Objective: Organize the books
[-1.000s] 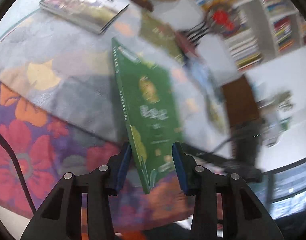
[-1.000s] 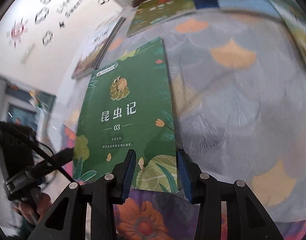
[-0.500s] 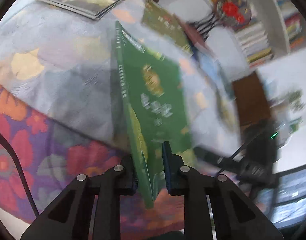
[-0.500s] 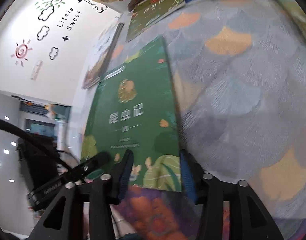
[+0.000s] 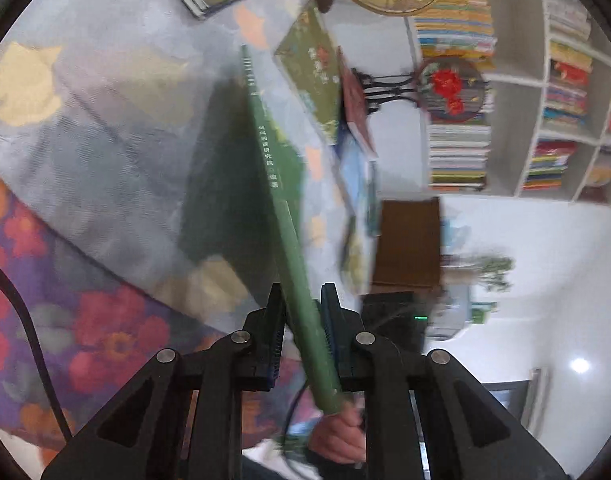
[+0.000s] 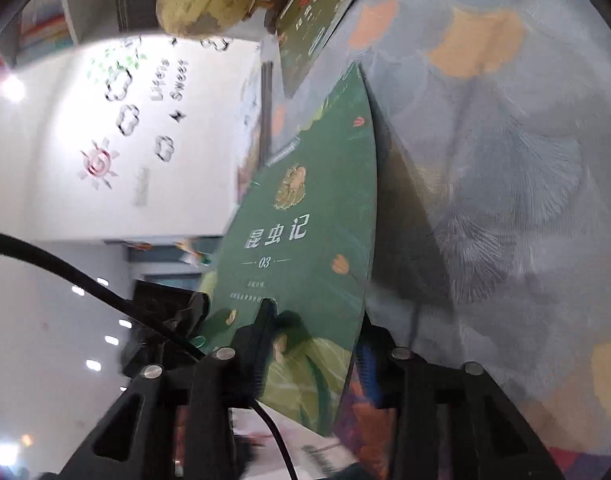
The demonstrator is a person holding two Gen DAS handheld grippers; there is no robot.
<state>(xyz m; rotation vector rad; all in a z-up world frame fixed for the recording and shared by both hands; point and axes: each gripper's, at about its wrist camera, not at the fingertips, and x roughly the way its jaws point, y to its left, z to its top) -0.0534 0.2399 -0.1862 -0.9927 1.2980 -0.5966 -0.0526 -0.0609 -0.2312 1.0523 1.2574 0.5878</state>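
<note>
The green book (image 5: 283,200) was flat on the counter (image 5: 105,140) a moment ago; now its edge is tipped up, so it can join the other books (image 5: 317,76) toward 12 o'clock. The left tool (image 5: 303,320) is clamped tight on its spine. The right tool (image 6: 311,328) has just been closing around the bottom edge, and I cannot tell if it squeezes yet.

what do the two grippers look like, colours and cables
Both the left gripper and right gripper are black, angular linkages with silver pivot bolts and blue ribbed pads. A black cable trails past each on its left.
</note>
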